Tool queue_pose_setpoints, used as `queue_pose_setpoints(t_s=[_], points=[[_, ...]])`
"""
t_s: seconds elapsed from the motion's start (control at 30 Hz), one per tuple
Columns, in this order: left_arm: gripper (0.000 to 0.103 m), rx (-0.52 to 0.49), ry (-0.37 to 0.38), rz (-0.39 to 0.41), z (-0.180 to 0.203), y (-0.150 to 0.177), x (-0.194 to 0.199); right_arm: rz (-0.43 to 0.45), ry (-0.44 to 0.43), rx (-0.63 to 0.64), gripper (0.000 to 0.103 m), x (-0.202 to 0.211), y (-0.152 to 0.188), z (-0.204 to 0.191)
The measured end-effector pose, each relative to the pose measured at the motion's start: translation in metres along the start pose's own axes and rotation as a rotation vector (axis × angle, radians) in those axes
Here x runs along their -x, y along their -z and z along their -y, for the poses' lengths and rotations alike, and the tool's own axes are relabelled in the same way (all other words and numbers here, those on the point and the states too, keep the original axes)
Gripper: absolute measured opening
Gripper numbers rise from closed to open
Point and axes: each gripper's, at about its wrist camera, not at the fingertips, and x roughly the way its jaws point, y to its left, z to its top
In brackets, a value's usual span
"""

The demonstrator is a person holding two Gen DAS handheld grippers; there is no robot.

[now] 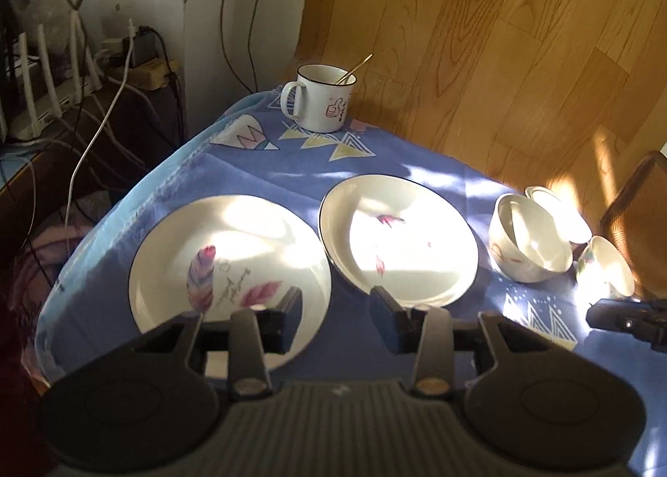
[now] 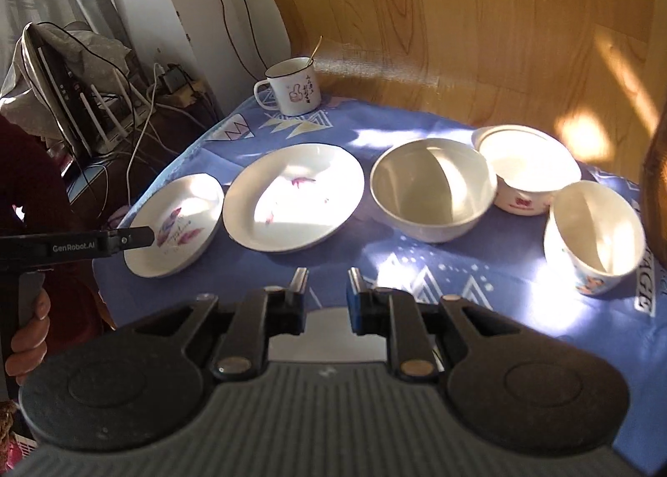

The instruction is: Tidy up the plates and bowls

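Here we read "GenRobot.AI" in pale letters on the side of the left gripper, seen from the right wrist view reaching in over the near rim of the small feather plate; on that plate there is a line of dark script beside the feathers, too small for us to read. The mug carries a red thumbs-up drawing with some characters next to it, also illegible, and a thin metal spoon leans inside it. The blue tablecloth bears a band of bold white letters at its right edge, cut off so we cannot make out the word. We count two plates, the small one and the larger deep plate touching it, and three bowls: a wide plain bowl, a bowl with a red mark behind it, and a tall bowl with a blue picture nearest the right edge. All lie ahead of our fingers. In the left wrist view the left fingers stand well apart, one over the feather plate's near rim and the other at the deep plate's near rim, clamping nothing. The right gripper hovers over bare cloth short of the deep plate, its fingers parted by a narrow gap and empty.
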Motion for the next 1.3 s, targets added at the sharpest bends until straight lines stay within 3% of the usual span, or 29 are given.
queue_pose_setpoints(t_s=[0.17, 0.33, 0.63, 0.97, 1.3], points=[[0.043, -0.110, 0.022, -0.050, -0.001, -0.055, -0.048, -0.082, 0.002, -0.061, 0.023, -0.056, -0.016, -0.001], [0.043, -0.148, 0.035, -0.083, -0.016, -0.099, -0.097, -0.106, 0.030, -0.052, 0.023, -0.076, -0.030, 0.001], [0.043, -0.199, 0.052, -0.130, -0.010, -0.096, -0.146, -0.148, 0.079, -0.128, 0.027, -0.097, -0.038, 0.023], [0.041, -0.192, 0.057, -0.177, -0.012, -0.100, -0.171, -0.163, 0.094, -0.160, 0.029, -0.110, -0.039, 0.025], [0.019, -0.185, 0.081, -0.228, -0.014, -0.095, -0.183, -0.158, 0.117, -0.172, 0.030, -0.125, -0.044, 0.020]])
